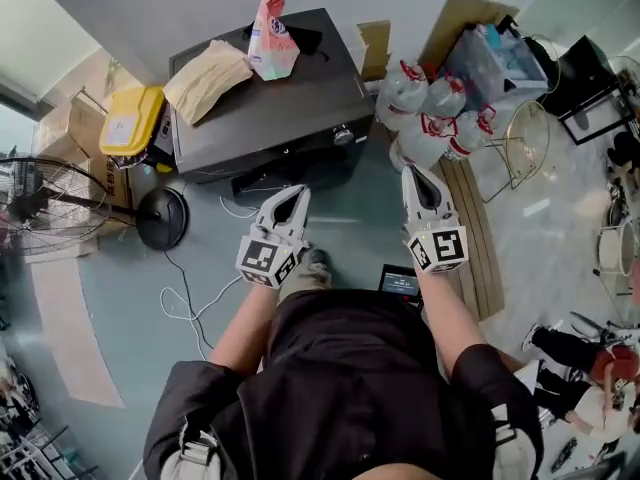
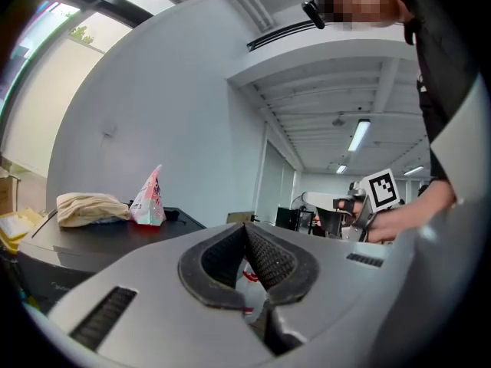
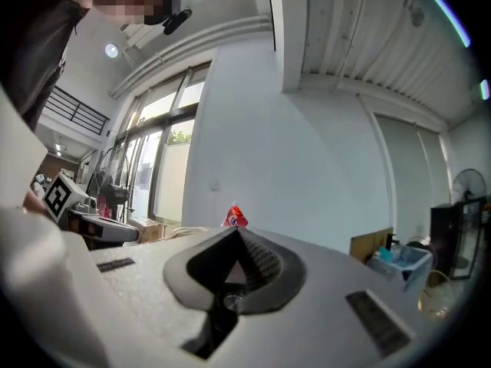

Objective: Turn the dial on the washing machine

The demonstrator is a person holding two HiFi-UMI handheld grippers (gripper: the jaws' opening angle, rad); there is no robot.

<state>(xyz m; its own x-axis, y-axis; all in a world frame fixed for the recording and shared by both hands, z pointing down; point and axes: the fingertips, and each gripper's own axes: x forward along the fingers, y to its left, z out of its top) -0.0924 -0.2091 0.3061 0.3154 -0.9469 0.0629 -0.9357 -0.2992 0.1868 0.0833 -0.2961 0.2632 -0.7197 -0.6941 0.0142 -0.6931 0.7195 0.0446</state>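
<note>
The dark grey washing machine (image 1: pixel 270 118) stands against the wall ahead of me, and its small round dial (image 1: pixel 343 135) sits at the right end of the front panel. My left gripper (image 1: pixel 298 194) is held level in front of the machine's lower front, with its jaws shut and nothing between them (image 2: pixel 246 227). My right gripper (image 1: pixel 412 171) is below and to the right of the dial and clear of it. Its tips meet, and nothing is between them (image 3: pixel 235 231). Neither gripper touches the machine.
A red-and-white pouch (image 1: pixel 271 38) and a tan cloth bundle (image 1: pixel 205 78) lie on the machine's lid. Large water bottles (image 1: pixel 425 108) stand to its right beside a wooden pallet (image 1: pixel 475 238). A standing fan (image 1: pixel 50 203), a yellow box (image 1: pixel 130 120) and a floor cable (image 1: pixel 190 303) are to the left.
</note>
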